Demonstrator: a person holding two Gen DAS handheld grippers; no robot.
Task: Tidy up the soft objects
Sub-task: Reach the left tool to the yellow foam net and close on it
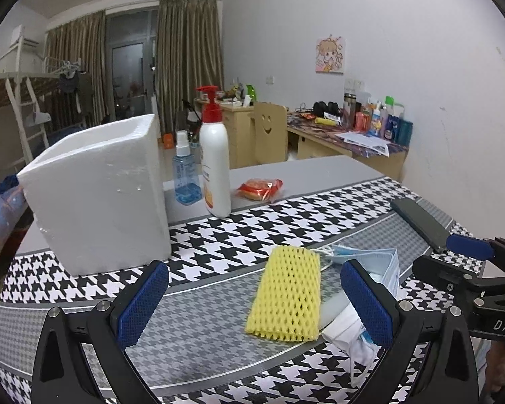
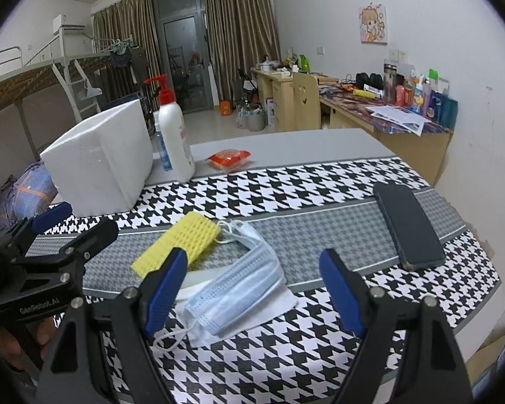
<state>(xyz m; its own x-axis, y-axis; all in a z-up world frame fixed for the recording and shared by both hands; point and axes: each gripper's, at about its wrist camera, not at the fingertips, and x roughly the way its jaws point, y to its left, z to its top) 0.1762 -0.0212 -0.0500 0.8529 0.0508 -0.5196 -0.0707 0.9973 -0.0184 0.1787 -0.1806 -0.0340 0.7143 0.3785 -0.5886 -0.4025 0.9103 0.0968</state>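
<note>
A yellow foam net sleeve (image 1: pixel 288 294) (image 2: pixel 181 242) lies flat on the houndstooth tablecloth (image 1: pixel 245 232) (image 2: pixel 286 181). Beside it on the right lie light blue face masks (image 1: pixel 377 266) (image 2: pixel 239 286) with white ear loops. A white foam box (image 1: pixel 101 195) (image 2: pixel 101 158) stands at the left rear. My left gripper (image 1: pixel 256 279) is open and empty, hovering just before the yellow sleeve. My right gripper (image 2: pixel 254 266) is open and empty, hovering over the masks. Each gripper shows at the edge of the other's view, the right one (image 1: pixel 454 256) and the left one (image 2: pixel 74 219).
A white pump bottle (image 1: pixel 213 165) (image 2: pixel 175 138) and a blue spray bottle (image 1: pixel 185 171) stand behind the box. A red snack packet (image 1: pixel 261 188) (image 2: pixel 229 160) lies at the back. A black phone (image 1: pixel 421 222) (image 2: pixel 409 225) lies at the right. A cluttered desk (image 1: pixel 350 134) stands beyond.
</note>
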